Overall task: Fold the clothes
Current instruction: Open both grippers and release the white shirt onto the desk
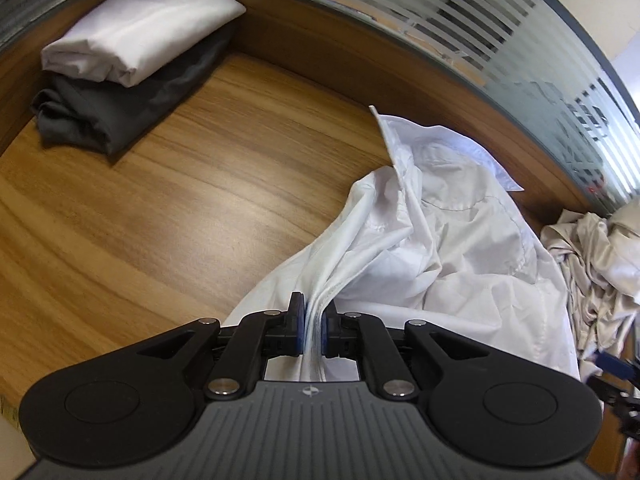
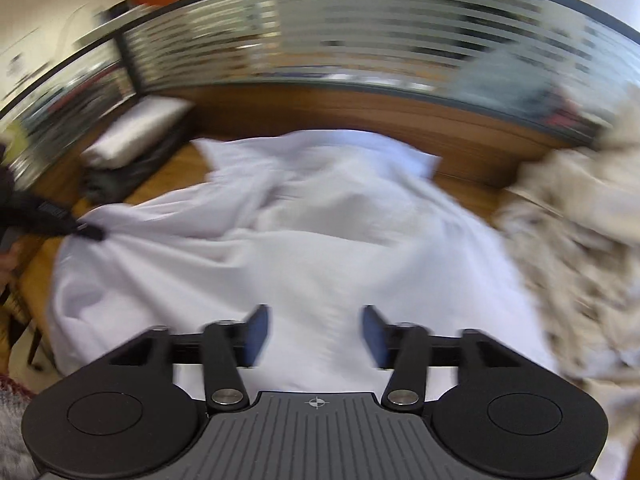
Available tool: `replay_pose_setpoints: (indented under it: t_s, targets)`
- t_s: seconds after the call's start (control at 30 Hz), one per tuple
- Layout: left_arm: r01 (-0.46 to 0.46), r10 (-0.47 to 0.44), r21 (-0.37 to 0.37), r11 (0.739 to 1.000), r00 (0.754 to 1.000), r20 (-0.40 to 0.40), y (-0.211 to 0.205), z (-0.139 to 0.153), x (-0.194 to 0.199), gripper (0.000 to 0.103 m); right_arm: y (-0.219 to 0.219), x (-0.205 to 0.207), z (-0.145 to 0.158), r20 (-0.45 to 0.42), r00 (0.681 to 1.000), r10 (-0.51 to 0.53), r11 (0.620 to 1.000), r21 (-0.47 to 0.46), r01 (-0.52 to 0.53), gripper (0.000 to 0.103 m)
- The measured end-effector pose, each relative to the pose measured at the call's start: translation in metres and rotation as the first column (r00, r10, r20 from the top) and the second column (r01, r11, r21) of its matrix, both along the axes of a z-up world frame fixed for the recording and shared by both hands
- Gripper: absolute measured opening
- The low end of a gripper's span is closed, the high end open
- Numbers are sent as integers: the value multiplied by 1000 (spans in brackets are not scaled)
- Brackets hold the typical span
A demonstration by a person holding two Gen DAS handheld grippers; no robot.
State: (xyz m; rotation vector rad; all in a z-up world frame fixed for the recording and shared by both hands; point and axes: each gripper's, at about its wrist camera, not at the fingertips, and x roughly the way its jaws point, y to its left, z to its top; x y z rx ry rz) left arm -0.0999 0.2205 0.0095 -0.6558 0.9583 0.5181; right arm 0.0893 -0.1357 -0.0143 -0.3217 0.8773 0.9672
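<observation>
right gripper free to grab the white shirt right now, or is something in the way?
Probably yes. The right gripper has its fingers apart with nothing between them, directly over the crumpled white shirt. The beige heap of clothes lies off to the side; the left gripper pinches another edge.

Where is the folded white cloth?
In the left wrist view, the folded white cloth sits at upper left on a folded dark cloth, by the glass partition.

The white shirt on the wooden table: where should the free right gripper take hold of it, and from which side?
Probably the near hem of the white shirt, straight ahead of the open right gripper, coming from above the table's front edge. The left gripper already pinches a bunched edge on the other side, so gripping a matching edge should let the cloth be stretched flat. The beige pile lies close beside it.
</observation>
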Motion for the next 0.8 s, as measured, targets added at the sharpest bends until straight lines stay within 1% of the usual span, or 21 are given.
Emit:
replay_pose_setpoints:
  t_s: [0.07,0.13,0.17,0.2,0.27,0.33,0.37,0.4,0.43,0.5,0.53,0.6,0.67,0.73,0.77,0.8]
  targets:
    - [16,-16,-3,1000,1000,4,9,4,-3,9,35,-16,-4,4,999,49,999,12,-49,64]
    - [20,-20,-10,1000,1000,15,21,6,-5,12,65,-20,-10,-8,998,61,998,16,-61,64]
    - [21,-21,2,1000,1000,16,27,8,-7,17,78,-20,-13,-16,998,61,998,20,-61,64]
    - [22,-22,13,1000,1000,17,33,10,-9,28,91,-17,-17,-29,998,57,998,23,-57,65]
    - [52,-53,50,997,998,26,44,17,-11,42,110,-8,-25,-59,997,50,998,31,-48,66]
    - [97,-102,95,991,994,43,52,22,-10,45,127,-4,-31,-87,996,19,1000,15,-18,66]
    - [121,-128,113,986,991,49,54,25,-9,49,135,-1,-35,-102,995,-3,1000,5,4,66]
    - [148,-155,121,982,987,50,56,24,-6,53,141,2,-39,-120,992,-39,999,-12,38,66]
    - [174,-182,128,976,982,51,58,23,-2,53,145,5,-44,-139,987,-77,997,-25,74,66]
    - [235,-244,131,963,968,53,57,20,8,58,150,11,-51,-186,969,-165,986,-32,162,68]
    - [271,-280,133,953,959,52,56,17,14,60,149,14,-54,-210,953,-217,976,-36,214,70]
    - [349,-359,144,926,932,50,51,12,28,70,145,20,-62,-264,908,-326,944,-47,325,76]
    - [424,-434,155,892,901,31,45,4,44,71,140,26,-71,-329,844,-423,901,-60,429,77]
    - [486,-494,159,859,869,15,40,-6,60,71,136,30,-84,-398,768,-501,854,-81,515,77]
    - [509,-516,157,847,857,4,37,-12,67,71,134,32,-90,-430,729,-532,829,-92,551,77]
    - [527,-533,156,835,846,-8,34,-18,73,71,133,33,-96,-456,699,-551,811,-98,576,76]
